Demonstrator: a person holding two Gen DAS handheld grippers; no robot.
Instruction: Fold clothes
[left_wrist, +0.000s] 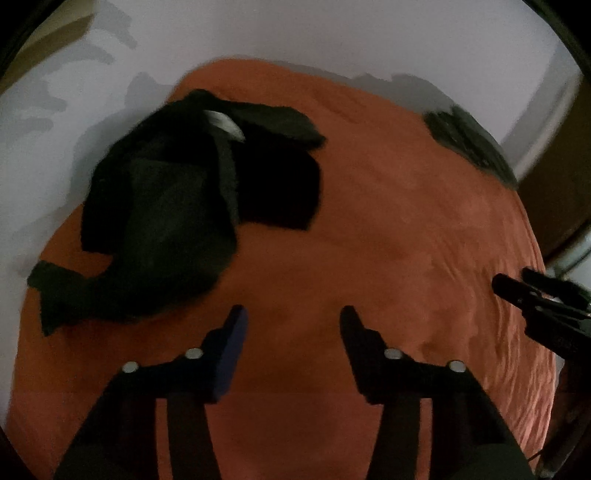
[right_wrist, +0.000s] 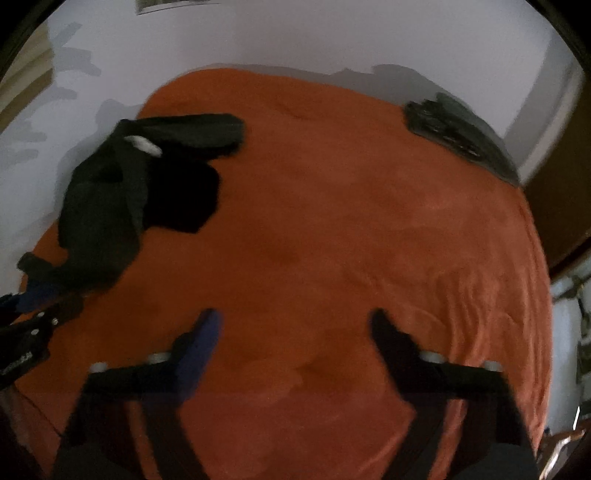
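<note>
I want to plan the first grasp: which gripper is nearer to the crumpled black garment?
Left. The left gripper hovers open beside the black garment; the right gripper is open farther right, over bare orange cover.

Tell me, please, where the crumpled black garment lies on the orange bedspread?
In both views the crumpled black garment lies on the far left of the orange bedspread, near the white wall.

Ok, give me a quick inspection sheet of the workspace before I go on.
Surface: orange bedspread, wrinkled on the right.
Job's things: dark clothes crumpled in a heap at far left, white label showing; darker folded stack at the far right corner.
Clutter: nothing seen.
Grippers: left claw open, empty, above bare spread; right claw open, empty.
Cables: thin one at the near left edge.
Surroundings: white wall behind; brown furniture right.
</note>
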